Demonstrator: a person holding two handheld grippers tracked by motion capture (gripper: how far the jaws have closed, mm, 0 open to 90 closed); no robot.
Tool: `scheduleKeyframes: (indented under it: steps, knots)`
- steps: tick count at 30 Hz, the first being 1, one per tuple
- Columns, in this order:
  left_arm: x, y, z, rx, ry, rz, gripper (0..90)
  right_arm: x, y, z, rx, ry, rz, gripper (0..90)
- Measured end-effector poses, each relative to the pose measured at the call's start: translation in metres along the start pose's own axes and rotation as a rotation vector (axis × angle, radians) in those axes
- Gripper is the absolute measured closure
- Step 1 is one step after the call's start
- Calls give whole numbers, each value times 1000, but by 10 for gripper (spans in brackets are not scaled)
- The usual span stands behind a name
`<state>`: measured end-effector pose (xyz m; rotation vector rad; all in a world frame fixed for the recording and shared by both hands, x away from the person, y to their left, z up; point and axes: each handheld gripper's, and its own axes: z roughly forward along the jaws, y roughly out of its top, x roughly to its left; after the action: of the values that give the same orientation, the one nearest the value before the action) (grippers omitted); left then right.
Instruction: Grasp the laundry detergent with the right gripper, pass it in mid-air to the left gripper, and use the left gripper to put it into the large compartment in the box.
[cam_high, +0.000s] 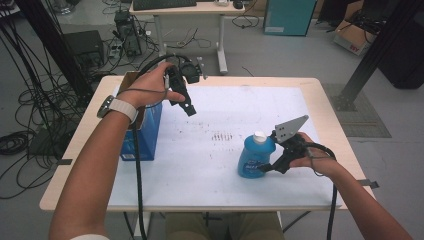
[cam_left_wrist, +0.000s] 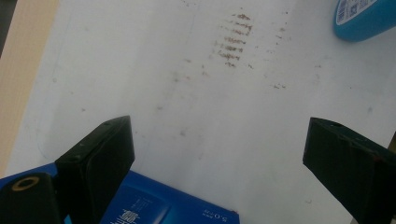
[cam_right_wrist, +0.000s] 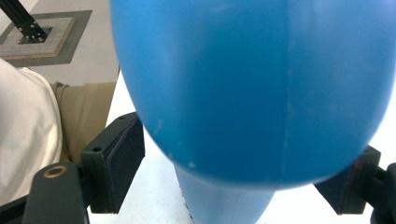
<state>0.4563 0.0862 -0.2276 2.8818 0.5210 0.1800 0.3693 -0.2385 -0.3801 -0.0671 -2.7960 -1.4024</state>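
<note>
1. We have the right gripper (cam_high: 274, 161) at the bottle (cam_high: 255, 156), which stands upright on the white sheet (cam_high: 240, 107) toward the table's (cam_high: 320, 95) right front. In the right gripper view the blue body sits between the two jaws, but we cannot tell whether they are pressing it or only bracketing it.

2. If the jaws are merely around it, a lift would leave the bottle behind or tip it. We judge the rounded, smooth plastic wall likely to slide out of a light pinch.

3. If we squeeze hard, the soft wall may buckle. The white cap (cam_high: 258, 135) looks closed, yet we cannot confirm it, so liquid could escape.

4. The grip seems low on the body in the high view, so the bottle could swing or topple toward the table edge once raised.

5. Our left gripper (cam_high: 186, 104) hangs above the sheet with jaws spread wide and nothing between them, just beside the blue box (cam_high: 147, 137) at the table's left. A careless drop could knock that box.

6. Cables (cam_high: 137, 165) trail from both grippers; a snag could jerk either hand.
</note>
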Motion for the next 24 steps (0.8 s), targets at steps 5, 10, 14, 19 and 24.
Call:
scheduleKeyframes:
  steps: [5,10,14,19,24]
  knots:
    - [0,-1,2,0,2,7,93,0,-1,1,-4,-2,1,188]
    - [0,-1,2,-1,5,6,94,0,-2,2,-13,-3,-3,202]
    - [1,-1,2,5,0,5,94,1,-3,3,-19,1,-1,211]
    - [0,-1,2,0,-2,-2,94,1,-4,4,-32,4,1,223]
    - [0,-1,2,3,-1,-2,94,0,-4,5,-38,3,-2,231]
